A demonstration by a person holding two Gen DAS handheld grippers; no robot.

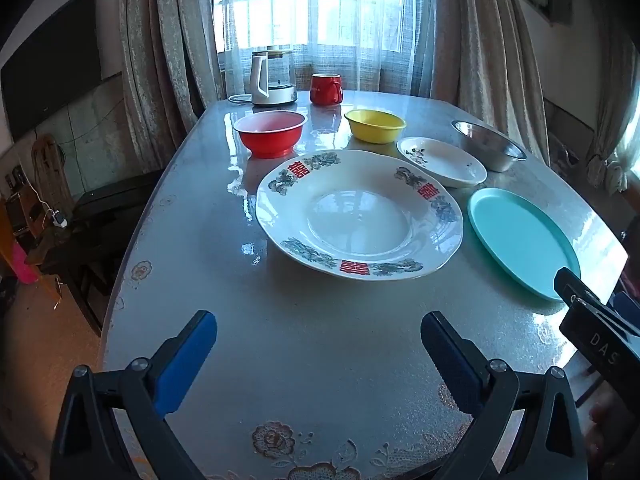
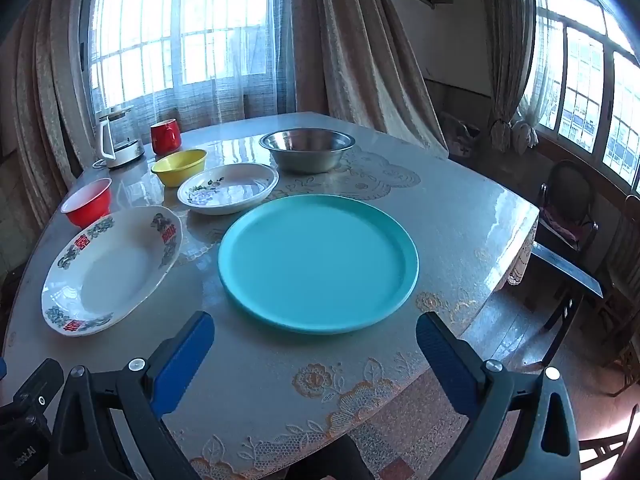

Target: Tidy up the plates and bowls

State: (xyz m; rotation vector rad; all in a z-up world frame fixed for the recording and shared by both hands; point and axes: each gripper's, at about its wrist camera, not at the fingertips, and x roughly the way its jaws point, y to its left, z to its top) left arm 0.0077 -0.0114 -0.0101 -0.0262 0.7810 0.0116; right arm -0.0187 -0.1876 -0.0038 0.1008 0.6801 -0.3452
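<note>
Left gripper [image 1: 319, 340]: blue-padded jaws spread wide with nothing between them, poised above the near part of the worktop [image 1: 304, 360].
Right gripper [image 2: 315, 340]: jaws likewise wide apart and holding nothing, poised over the near worktop edge; in the left wrist view its black body shows at about 4 o'clock, over the near rim of the teal plate.
Large patterned plate [image 1: 358, 214]: white with red characters and dark floral sprays on the rim, flat on the worktop at 12 o'clock from the left gripper, near but apart from it; from the right gripper it sits at about 10 o'clock [image 2: 112, 270].
Teal plate [image 2: 318, 264]: flat on the worktop at 12 o'clock from the right gripper, its near rim just ahead of the fingertips, not touching; from the left gripper it lies at about 2 o'clock [image 1: 522, 242].
Small floral dish [image 2: 228, 188]: white, shallow, beyond the teal plate at about 11 o'clock, between the yellow bowl and the steel bowl.
Red bowl [image 1: 270, 133]: upright, beyond the patterned plate at 11 o'clock from the left gripper.
Yellow bowl [image 1: 375, 125]: upright, beyond the patterned plate at about 12 o'clock, well apart from the red bowl.
Steel bowl [image 2: 307, 149]: upright, at the far side, 12 o'clock from the right gripper.
Kettle [image 1: 272, 76]: at the far worktop edge by the curtains.
Red mug [image 1: 326, 89]: just beside the kettle, to its 3 o'clock.
</note>
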